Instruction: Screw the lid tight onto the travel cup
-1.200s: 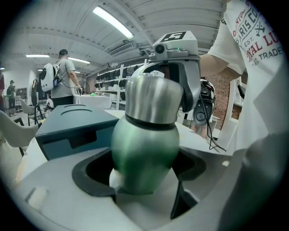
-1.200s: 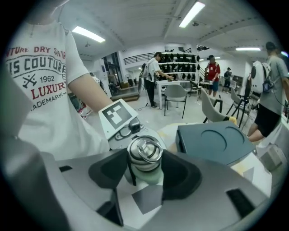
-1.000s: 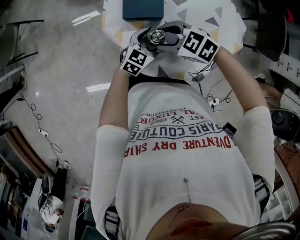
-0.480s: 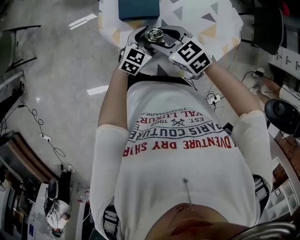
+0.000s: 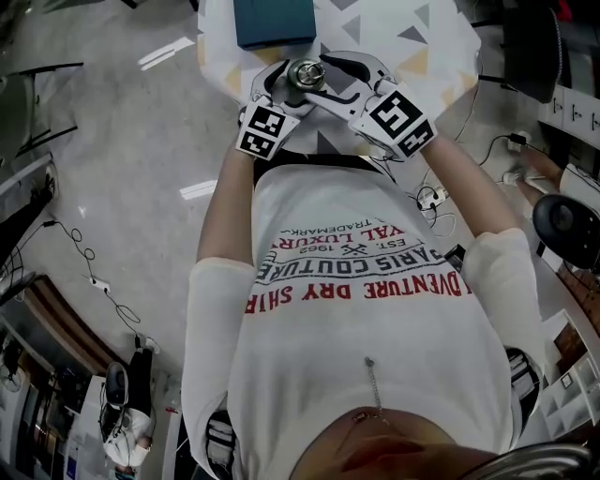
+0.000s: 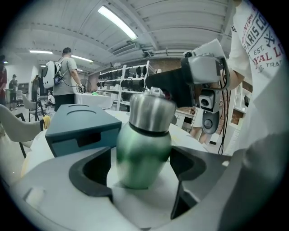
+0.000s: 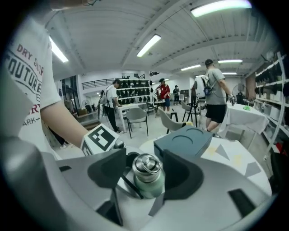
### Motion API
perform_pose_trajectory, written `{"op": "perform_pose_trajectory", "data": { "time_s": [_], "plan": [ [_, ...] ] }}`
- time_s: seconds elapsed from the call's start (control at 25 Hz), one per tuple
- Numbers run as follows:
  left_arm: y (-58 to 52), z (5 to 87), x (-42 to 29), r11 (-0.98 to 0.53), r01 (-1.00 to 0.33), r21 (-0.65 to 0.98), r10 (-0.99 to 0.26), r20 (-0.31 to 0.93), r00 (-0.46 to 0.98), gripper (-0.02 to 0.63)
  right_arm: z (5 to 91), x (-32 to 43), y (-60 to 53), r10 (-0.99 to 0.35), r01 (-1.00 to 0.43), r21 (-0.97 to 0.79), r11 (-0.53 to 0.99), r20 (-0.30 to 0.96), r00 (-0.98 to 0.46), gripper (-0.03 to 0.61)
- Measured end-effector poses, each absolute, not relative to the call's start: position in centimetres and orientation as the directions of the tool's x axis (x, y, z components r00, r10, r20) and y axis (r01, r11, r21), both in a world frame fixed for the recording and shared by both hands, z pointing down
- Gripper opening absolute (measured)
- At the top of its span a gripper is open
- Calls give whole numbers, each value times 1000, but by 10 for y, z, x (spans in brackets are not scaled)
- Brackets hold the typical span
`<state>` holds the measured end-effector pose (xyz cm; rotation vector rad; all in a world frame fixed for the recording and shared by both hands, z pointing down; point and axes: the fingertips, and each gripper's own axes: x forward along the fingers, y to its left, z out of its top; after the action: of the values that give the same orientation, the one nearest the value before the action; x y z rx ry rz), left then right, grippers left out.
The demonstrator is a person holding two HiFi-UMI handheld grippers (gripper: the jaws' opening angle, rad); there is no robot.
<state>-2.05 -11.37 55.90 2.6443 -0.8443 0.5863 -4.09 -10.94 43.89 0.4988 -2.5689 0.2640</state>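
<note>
The travel cup (image 6: 143, 155) has a green body and a steel lid (image 6: 151, 112) with a ring on top. It stands upright over the patterned table (image 5: 412, 47). My left gripper (image 6: 143, 168) comes in low from the left and is shut on the green body. My right gripper (image 7: 145, 170) reaches in from the right at lid height. Its jaws have just been opening and now stand either side of the lid (image 7: 146, 166), with a small gap at the left pad. In the head view both grippers meet at the cup (image 5: 305, 73).
A teal box (image 5: 274, 21) lies on the table just beyond the cup, also seen as the box (image 6: 76, 126). Cables and a power strip (image 5: 427, 199) lie on the floor to the right. People, chairs and shelves stand far behind.
The right gripper's marker cube has swung round towards the person and the gripper has lifted slightly at the lid. The left gripper and the cup have stayed put.
</note>
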Motion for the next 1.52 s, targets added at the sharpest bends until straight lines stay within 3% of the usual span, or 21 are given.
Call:
{"op": "perform_pose_trajectory", "data": {
  "time_s": [0.16, 0.24, 0.4, 0.56, 0.8, 1.52],
  "plan": [
    [-112, 514, -32, -777, -611, 148, -526, 381, 761, 393, 413, -32, -120, -416, -506, -92, 858, 453, -788, 113],
    [-106, 492, -37, -783, -611, 114, -547, 342, 764, 392, 404, -24, -125, -485, -565, -74, 821, 430, -762, 64],
    [-106, 435, -47, -768, -637, 56, -608, 248, 754, 385, 384, -12, -131, -589, -644, -34, 765, 369, -719, 43],
    [-120, 389, -63, -699, -715, 9, -702, 181, 689, 196, 366, -1, -136, -668, -707, -15, 707, 316, -674, 24],
    [-137, 343, -84, -597, -802, -25, -798, 121, 590, 23, 340, 13, -141, -725, -740, 37, 671, 242, -645, 12],
    [-133, 294, -77, -588, -805, -85, -808, 115, 578, 12, 305, 24, -136, -745, -745, 70, 664, 157, -649, 9]
  ]
}}
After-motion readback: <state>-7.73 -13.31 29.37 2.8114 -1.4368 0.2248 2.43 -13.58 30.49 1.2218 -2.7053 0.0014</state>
